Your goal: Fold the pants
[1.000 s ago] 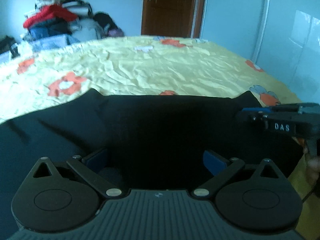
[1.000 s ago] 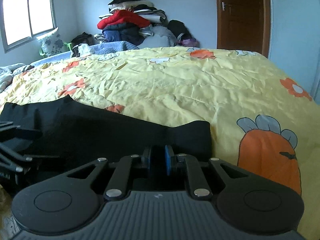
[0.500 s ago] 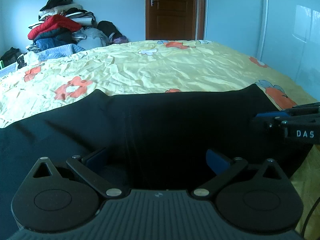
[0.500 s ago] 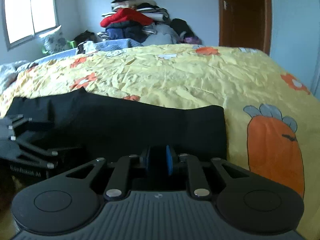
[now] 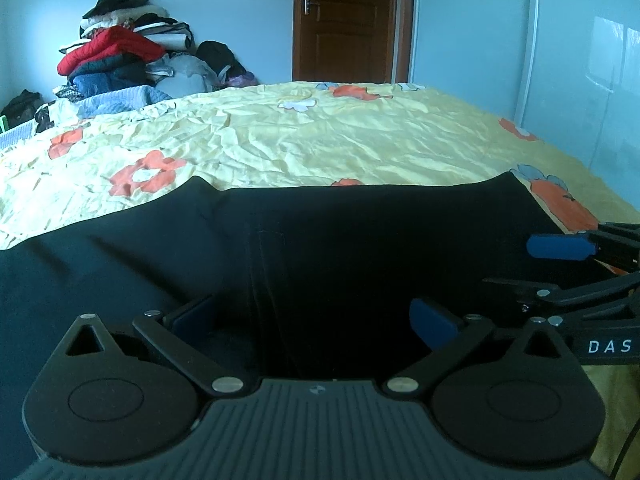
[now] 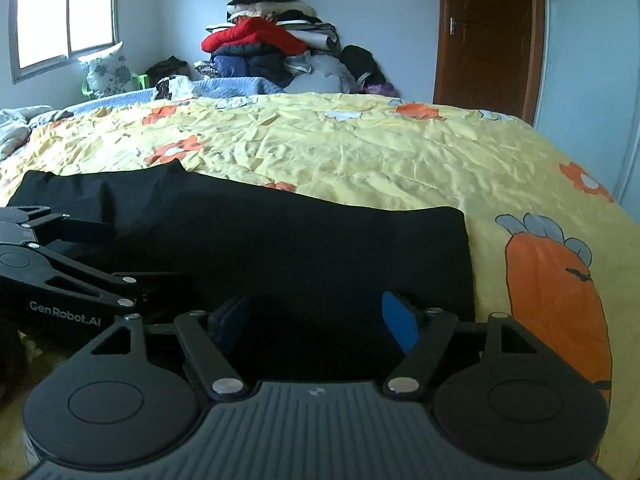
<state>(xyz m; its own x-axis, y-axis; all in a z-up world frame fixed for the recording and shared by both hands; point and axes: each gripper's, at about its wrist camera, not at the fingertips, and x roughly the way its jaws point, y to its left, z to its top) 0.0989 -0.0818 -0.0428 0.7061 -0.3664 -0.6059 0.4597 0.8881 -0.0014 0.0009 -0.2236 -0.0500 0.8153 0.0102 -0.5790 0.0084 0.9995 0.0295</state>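
Black pants lie spread across the near side of the yellow flowered bed; the right wrist view shows their right end lying flat with a straight edge. My left gripper is open low over the cloth, blue pads apart, with fabric under them. My right gripper has its jaws opening; the pants lie between the pads, which do not press on them. Each gripper shows in the other's view: the right gripper at the right edge, the left gripper at the left.
A pile of clothes stands against the far wall beyond the bed. A brown door is at the back right, a window at the left, and a white wardrobe along the right side.
My right gripper was shut on the pants' edge and has now spread its pads and let the cloth go. The pants' right end has shifted right and lies flatter. The left gripper stays open.
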